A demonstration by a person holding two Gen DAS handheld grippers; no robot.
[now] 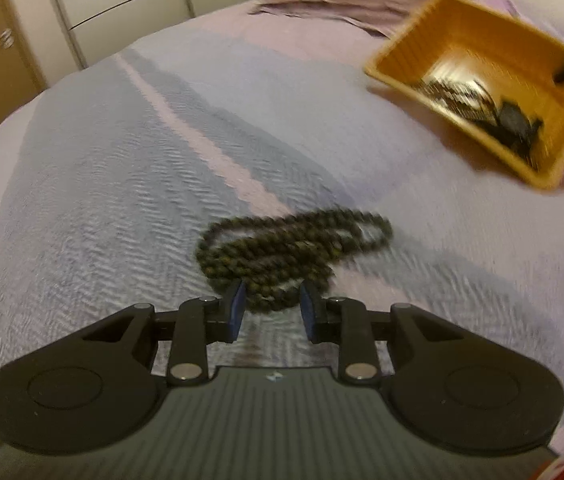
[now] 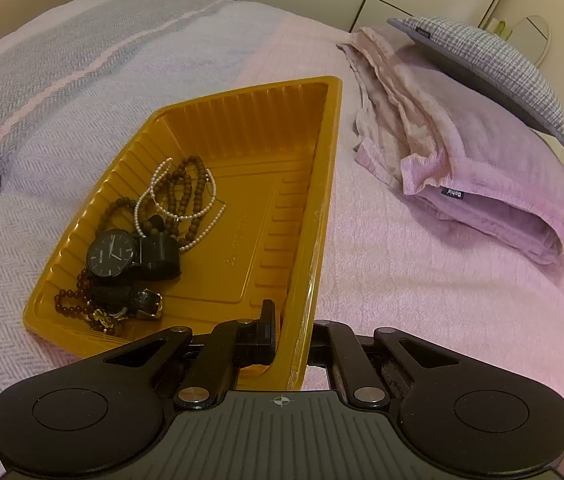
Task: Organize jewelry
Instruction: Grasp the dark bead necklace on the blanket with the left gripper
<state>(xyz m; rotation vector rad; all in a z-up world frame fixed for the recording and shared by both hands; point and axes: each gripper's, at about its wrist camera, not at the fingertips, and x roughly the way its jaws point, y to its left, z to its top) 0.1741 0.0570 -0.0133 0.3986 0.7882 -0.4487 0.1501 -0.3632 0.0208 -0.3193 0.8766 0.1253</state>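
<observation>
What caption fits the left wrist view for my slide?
Left gripper, jaws parted, hovers at a dark beaded necklace on the bedspread; orange tray beyond.

You have one orange tray (image 2: 324,184) on the bed, holding one black watch (image 2: 111,254), one pearl strand (image 2: 197,216) and some brown bead strands. One dark bead necklace (image 1: 282,252) lies outside it, beside one folded blanket (image 2: 482,184) and one cushion (image 2: 494,64).
</observation>
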